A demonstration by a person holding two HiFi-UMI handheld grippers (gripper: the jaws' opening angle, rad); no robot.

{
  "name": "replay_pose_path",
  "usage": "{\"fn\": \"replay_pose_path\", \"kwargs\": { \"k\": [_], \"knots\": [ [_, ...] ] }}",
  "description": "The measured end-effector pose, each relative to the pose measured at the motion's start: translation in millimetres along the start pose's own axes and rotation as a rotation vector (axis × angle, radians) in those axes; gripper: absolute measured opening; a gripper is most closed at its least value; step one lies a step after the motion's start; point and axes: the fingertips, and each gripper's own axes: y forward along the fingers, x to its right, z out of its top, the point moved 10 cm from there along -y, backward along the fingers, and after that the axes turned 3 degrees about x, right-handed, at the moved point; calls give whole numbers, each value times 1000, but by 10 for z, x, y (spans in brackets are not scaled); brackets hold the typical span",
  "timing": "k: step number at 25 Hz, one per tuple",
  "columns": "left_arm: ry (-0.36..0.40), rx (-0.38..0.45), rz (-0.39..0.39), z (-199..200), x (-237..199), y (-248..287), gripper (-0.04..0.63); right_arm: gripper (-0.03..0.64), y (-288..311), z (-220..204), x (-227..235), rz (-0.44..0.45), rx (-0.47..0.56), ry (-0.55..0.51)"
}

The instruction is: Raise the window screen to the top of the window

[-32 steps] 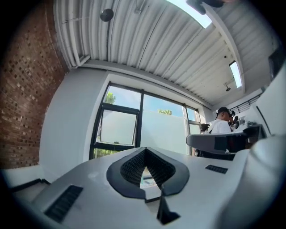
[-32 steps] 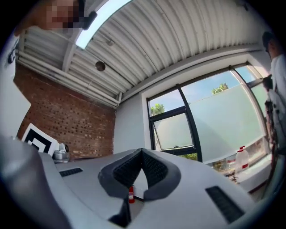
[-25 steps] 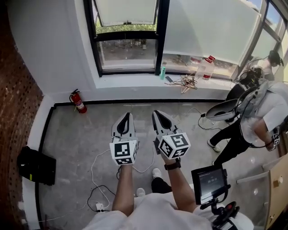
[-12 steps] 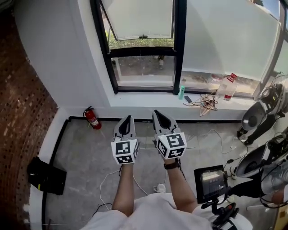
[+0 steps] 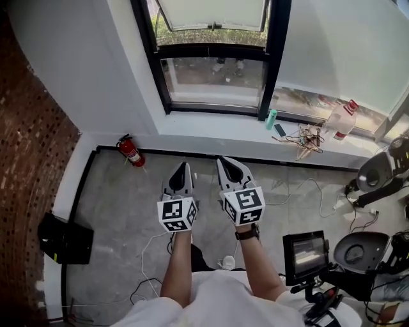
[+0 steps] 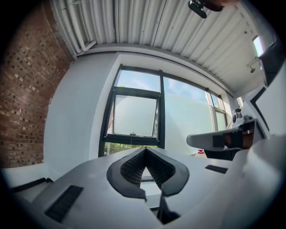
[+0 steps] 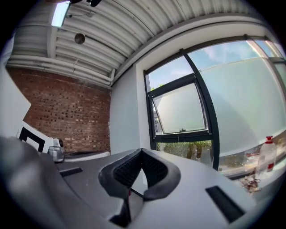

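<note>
The window screen [image 5: 211, 11] is a pale translucent panel in the black-framed left window [image 5: 156, 70]. Its lower bar with a small handle [image 5: 217, 26] hangs partway down, and open glass shows below it. Both grippers are held side by side over the floor, well short of the sill and pointing at the window. My left gripper [image 5: 181, 167] is shut with nothing in it, and so is my right gripper [image 5: 225, 161]. The left gripper view shows the screen [image 6: 134, 116] straight ahead above the closed tip [image 6: 145, 149]. In the right gripper view the screen [image 7: 181, 109] lies up and right of the tip [image 7: 142, 150].
A red fire extinguisher [image 5: 130, 152] stands by the wall at the left, and a black bag [image 5: 66, 239] lies nearer. On the white sill [image 5: 211, 128] are a teal bottle [image 5: 271, 119], tangled wires [image 5: 307, 137] and a clear bottle [image 5: 342, 119]. A screen on a stand [image 5: 307, 255] and chairs [image 5: 377, 172] crowd the right. Cables trail over the floor.
Both shut grippers have travelled together toward the window, which now sits closer and more centred. The person at the right has dropped out of view.
</note>
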Motion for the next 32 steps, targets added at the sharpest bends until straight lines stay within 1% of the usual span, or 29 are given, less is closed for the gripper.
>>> {"fn": "replay_pose_path", "kwargs": {
  "k": [1, 3, 5, 7, 9, 13, 16, 18, 19, 21, 23, 26, 28, 30, 32],
  "knots": [
    [10, 4, -10, -32, -113, 148, 0, 0, 176, -53, 37, 14, 2, 35],
    [55, 2, -25, -77, -353, 495, 0, 0, 591, -144, 124, 38, 11, 104],
    [89, -4, -41, -78, -598, 893, 0, 0, 1058, -151, 242, 28, 23, 125],
    [83, 9, -68, -3, -863, 1255, 0, 0, 1518, -61, 335, 13, 33, 112],
    [69, 37, -92, 110, -1197, 1582, 0, 0, 1972, 60, 367, -17, 41, 69],
    [114, 71, -139, 293, -1953, 2170, 0, 0, 2869, 213, 311, -75, 53, 3],
    [74, 87, -133, 278, -2320, 2543, 0, 0, 3301, 198, 352, -141, 54, 7],
    [58, 77, -143, 207, -2411, 2796, 0, 0, 3504, 129, 471, -176, 48, 56],
    [68, 59, -154, 156, -2413, 2904, 0, 0, 3578, 86, 551, -184, 43, 80],
    [118, 33, -162, 62, -2391, 3150, 0, 0, 3750, 12, 767, -187, 32, 98],
    [147, 36, -160, -25, -2394, 3464, 0, 0, 3980, -38, 1033, -186, 32, 104],
    [107, 63, -176, -148, -2451, 3970, 0, 0, 4352, -93, 1408, -174, 52, 115],
    [109, 67, -175, -157, -2479, 4384, 0, 0, 4625, -54, 1673, -171, 58, 106],
    [161, 46, -170, -85, -2438, 4864, 0, 0, 4884, 92, 2012, -171, 68, 69],
    [198, 46, -169, 48, -2376, 5304, 0, 0, 5104, 295, 2381, -165, 102, 33]
  ]
}}
